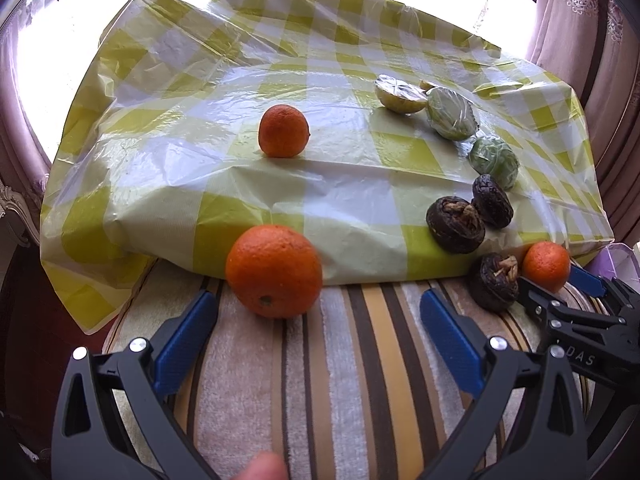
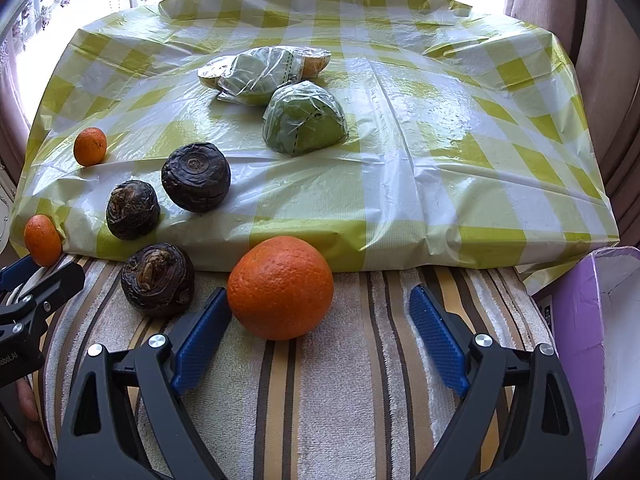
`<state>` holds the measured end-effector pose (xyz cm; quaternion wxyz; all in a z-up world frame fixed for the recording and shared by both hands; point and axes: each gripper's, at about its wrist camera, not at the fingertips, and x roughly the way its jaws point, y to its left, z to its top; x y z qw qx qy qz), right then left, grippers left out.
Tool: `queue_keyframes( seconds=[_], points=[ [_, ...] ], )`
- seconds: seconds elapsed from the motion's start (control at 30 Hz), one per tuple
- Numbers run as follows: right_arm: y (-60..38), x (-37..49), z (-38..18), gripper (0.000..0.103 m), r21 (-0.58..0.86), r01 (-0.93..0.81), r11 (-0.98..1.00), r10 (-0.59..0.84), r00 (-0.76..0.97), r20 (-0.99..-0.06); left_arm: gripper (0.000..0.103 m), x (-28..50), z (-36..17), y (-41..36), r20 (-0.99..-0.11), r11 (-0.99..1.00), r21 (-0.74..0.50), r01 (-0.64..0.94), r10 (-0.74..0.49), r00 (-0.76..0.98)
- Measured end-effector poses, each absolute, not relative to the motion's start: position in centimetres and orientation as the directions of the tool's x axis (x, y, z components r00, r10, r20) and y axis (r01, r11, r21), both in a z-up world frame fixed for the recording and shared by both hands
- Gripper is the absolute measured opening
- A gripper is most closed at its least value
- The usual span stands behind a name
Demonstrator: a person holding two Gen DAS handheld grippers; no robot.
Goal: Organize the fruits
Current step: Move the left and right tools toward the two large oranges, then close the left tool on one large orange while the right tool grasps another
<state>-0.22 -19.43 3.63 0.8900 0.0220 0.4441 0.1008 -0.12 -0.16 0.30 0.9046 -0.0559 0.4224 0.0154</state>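
**A:** Checked cloth point(image 1: 360, 216) across twelve o'clock, striped towel point(image 1: 360, 360) at six. Where to start?

**B:** With the left gripper point(image 1: 319, 296): spread wide, gripping nothing. Left-hand orange point(image 1: 274, 271) on the towel at eleven o'clock of the gap, hard by the left pad, against the cloth's edge.

**A:** And the right gripper point(image 2: 320, 291)?

**B:** Equally wide, equally empty. Right-hand orange point(image 2: 280, 287) at eleven o'clock too, close to the left pad, apparently not pinched.

**A:** So, likely step: taking an orange?

**B:** Seems so. Shift toward nine o'clock first to centre the fruit between the pads, then advance past its widest girth before closing. Close gently; round and smooth, so prone to rolling toward the cloth on a one-sided push.

**A:** Anything to avoid?

**B:** Wrapped green fruits point(image 2: 304, 120) at twelve, well apart, no worry. Dark wrinkled fruit point(image 2: 158, 280) at ten o'clock from the right gripper, just beside its left finger; keep off it. Third orange point(image 2: 90, 146), smallest-looking, up on the cloth at ten; leave for later.
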Motion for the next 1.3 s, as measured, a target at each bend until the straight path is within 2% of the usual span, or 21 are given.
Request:
queue_keyframes(
  seconds=[0.1,0.6,0.63,0.7,0.97,1.03,1.1,1.3],
  points=[
    [-19.4,-0.2,3.6,0.087,0.129,-0.160,0.979,0.199,0.585,-0.786,0.102,-0.2,0.3,-0.4,-0.768,0.995,-0.064,-0.077,0.000,0.641],
    [-19.5,-0.5,3.4,0.087,0.125,-0.156,0.980,0.195,0.609,-0.769,0.101,-1.4,0.9,0.5,-0.716,0.986,-0.145,-0.080,-0.049,0.696],
    [-19.5,-0.6,3.5,0.087,0.126,-0.155,0.980,0.195,0.607,-0.770,0.099,-1.5,1.0,0.6,-0.712,0.986,-0.149,-0.081,-0.050,0.701],
    [-19.4,-0.4,3.6,0.087,0.128,-0.155,0.980,0.196,0.600,-0.776,0.087,-1.5,1.0,0.8,-0.710,0.984,-0.157,-0.086,-0.052,0.702],
    [-20.3,0.8,3.9,0.087,0.181,-0.221,0.958,0.273,0.525,-0.806,0.072,-1.6,1.0,1.5,-0.700,0.976,-0.178,-0.122,-0.039,0.713],
    [-20.8,0.8,3.9,0.088,0.214,-0.218,0.952,0.299,0.525,-0.797,0.071,-1.6,1.0,1.7,-0.699,0.975,-0.183,-0.125,-0.039,0.714],
    [-21.3,0.7,4.0,0.087,0.245,-0.219,0.945,0.326,0.533,-0.781,0.061,-1.6,1.0,1.8,-0.698,0.974,-0.187,-0.131,-0.038,0.715],
    [-22.3,0.3,4.4,0.087,0.317,-0.197,0.928,0.372,0.571,-0.732,0.052,-1.7,0.9,2.2,-0.691,0.968,-0.207,-0.142,-0.041,0.721]
  ],
)
